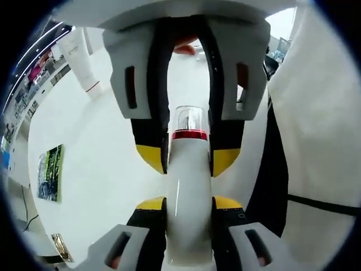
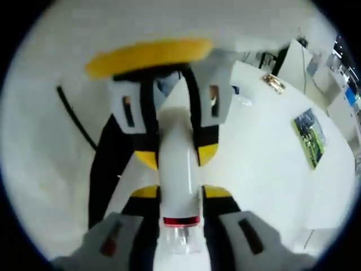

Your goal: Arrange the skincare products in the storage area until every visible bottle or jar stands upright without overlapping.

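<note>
Left gripper view: bottle (image 1: pixel 189 197) sits between the jaws of the left hand-held gripper (image 1: pixel 189 206), cap end pointing away from the camera. Right hand-held gripper (image 1: pixel 189 152) faces in from the top, its jaws on both sides of the cap end. Desk (image 1: pixel 96 169) behind. Tube (image 1: pixel 82 56) upright on the desk, far upper left. Flat card (image 1: pixel 49 172) on the desk at left, a smaller item (image 1: pixel 61 247) at lower left. A person's sleeve (image 1: pixel 316 135) at right.

Right gripper view: same bottle (image 2: pixel 179 169), cap end nearest the camera; card (image 2: pixel 310 137) on the desk at right.
</note>
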Motion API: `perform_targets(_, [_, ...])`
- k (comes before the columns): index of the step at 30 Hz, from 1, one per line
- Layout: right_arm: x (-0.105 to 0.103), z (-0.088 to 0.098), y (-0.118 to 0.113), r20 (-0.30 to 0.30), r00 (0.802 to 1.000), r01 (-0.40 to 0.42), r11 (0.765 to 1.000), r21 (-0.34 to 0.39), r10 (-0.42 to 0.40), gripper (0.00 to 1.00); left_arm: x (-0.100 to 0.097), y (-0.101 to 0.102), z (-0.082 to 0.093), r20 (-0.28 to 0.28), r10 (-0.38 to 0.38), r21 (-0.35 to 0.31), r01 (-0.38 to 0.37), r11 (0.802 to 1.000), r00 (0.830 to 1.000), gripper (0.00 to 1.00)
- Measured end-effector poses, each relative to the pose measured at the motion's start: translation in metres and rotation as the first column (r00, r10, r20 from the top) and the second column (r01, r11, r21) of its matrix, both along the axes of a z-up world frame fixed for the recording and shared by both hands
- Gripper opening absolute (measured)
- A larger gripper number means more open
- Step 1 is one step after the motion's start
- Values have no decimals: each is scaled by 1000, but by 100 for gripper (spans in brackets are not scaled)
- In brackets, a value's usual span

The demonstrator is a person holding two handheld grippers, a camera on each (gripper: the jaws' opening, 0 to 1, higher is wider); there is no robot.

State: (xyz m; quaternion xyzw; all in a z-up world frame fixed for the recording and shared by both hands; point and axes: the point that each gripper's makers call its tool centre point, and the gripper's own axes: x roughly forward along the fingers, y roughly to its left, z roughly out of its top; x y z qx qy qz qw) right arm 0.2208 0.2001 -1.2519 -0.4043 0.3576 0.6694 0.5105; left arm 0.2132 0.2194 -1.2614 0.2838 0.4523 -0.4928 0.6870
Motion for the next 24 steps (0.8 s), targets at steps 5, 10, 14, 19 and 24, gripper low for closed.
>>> perform_targets(5, [7,1,-17,47,996,72,997,6,-72,37,0,-2,1,4,-4,-4,4,1000,1000,28])
perform_targets(10, [15,-1,-36,60,982,181,983,25,-182,42,-1,-3,-1,10,-22,-3,22,1000,1000,28])
perform_targets(14, [19,-7,-53,101,983,153,988,-11,-151,43,-3,-4,-4,15,-40,2,40,999,999,28])
perform_targets(19, [18,-13,-55,86,992,90,996,-28,-87,40,-5,-4,-5,27,-58,7,58,998,998,28])
perform_targets(24, [10,-18,-55,59,997,45,998,-40,-42,30,-4,-4,-4,30,-63,7,63,998,998,28])
